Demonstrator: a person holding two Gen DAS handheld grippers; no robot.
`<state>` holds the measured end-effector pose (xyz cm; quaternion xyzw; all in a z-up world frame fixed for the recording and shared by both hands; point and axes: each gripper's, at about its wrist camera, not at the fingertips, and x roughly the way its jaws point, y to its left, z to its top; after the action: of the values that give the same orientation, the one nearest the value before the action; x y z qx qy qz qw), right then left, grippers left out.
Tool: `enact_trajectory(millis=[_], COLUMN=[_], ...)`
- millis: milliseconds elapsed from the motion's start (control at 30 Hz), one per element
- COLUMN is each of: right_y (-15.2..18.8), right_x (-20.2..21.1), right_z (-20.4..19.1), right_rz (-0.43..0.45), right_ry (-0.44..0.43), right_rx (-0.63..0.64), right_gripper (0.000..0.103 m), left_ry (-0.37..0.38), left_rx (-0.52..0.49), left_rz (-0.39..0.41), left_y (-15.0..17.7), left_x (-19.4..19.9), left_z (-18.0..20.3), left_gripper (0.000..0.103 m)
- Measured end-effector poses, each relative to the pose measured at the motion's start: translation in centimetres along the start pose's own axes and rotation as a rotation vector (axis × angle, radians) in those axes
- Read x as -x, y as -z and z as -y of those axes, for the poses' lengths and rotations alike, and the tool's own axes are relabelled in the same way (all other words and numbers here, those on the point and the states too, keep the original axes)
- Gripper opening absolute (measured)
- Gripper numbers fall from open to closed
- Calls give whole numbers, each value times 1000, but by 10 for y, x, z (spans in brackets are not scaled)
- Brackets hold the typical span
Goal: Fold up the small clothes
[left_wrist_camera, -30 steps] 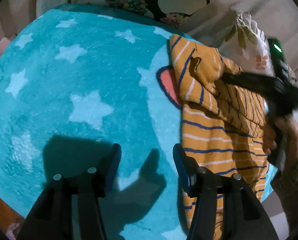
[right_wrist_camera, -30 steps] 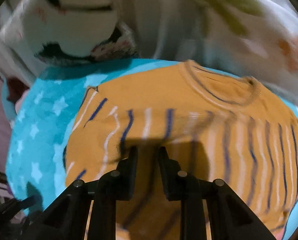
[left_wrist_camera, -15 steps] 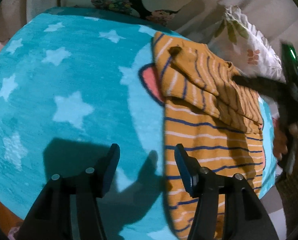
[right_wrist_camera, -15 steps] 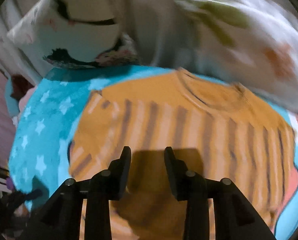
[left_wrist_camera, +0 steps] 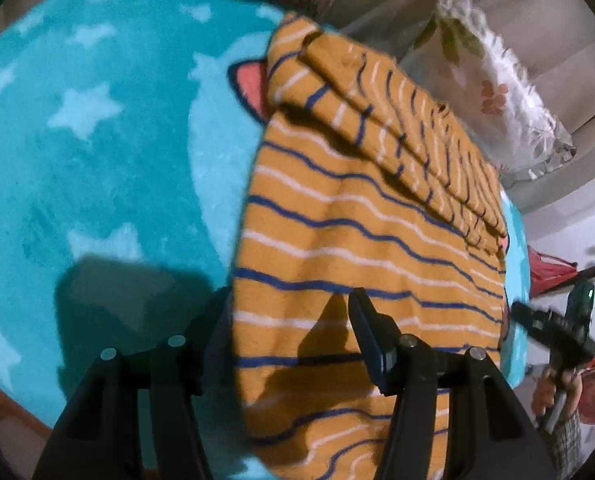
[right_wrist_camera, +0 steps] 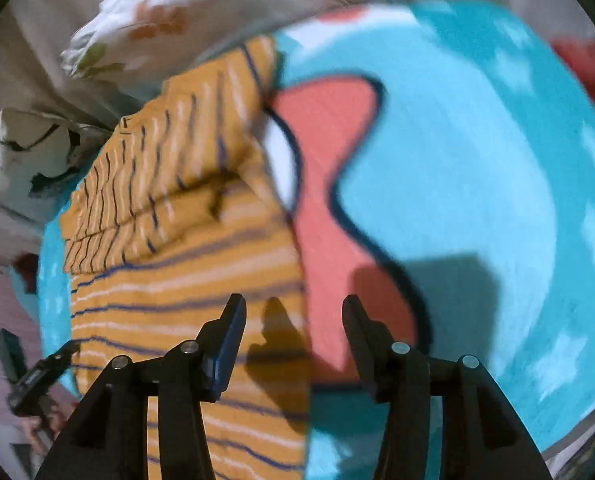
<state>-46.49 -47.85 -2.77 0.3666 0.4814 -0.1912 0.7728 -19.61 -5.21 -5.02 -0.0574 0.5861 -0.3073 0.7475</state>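
1. The right gripper (right_wrist_camera: pixel 293 320) has swung from over the striped sweater (left_wrist_camera: pixel 361 240) to its edge; its jaws have just been opening and stand apart, nothing between them.
2. The left gripper (left_wrist_camera: pixel 293 320) has shifted over the sweater's other edge, jaws apart, gripping nothing.
3. The sweater lies on the turquoise blanket (left_wrist_camera: pixel 117 152), sleeves folded across.
4. Only the right wrist view shows the blanket's pink patch (right_wrist_camera: pixel 325 220).

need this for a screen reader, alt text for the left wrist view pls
An orange striped shirt, sleeves folded across its top, lies on a teal star-patterned blanket. The open left claw hovers over the shirt's near left edge; the right claw is at the far right.
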Motion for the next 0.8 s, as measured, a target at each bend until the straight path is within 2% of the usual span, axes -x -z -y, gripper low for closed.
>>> enact_trajectory(millis=[67, 100, 233, 533, 633, 800], right_y=[15, 23, 42, 97, 113, 128], right_x=[-7, -7, -15, -38, -38, -37], right_z=[10, 12, 9, 5, 3, -6], right_rz=[-28, -16, -66, -224, -258, -295], right_ry=[-79, -123, -284, -576, -615, -631], right_rx=[-23, -21, -13, -55, -46, -18], right_gripper=[55, 55, 55, 55, 55, 55], left_ry=[36, 66, 105, 151, 160, 150], left_rx=[16, 34, 71, 157, 173, 161], left_rz=[3, -5, -9, 13, 27, 39], left_y=[6, 10, 30, 73, 84, 94], left_x=[0, -2, -2, 10, 12, 14], left_z=[4, 5, 9, 4, 3, 8], left_gripper=[56, 55, 38, 38, 38, 38])
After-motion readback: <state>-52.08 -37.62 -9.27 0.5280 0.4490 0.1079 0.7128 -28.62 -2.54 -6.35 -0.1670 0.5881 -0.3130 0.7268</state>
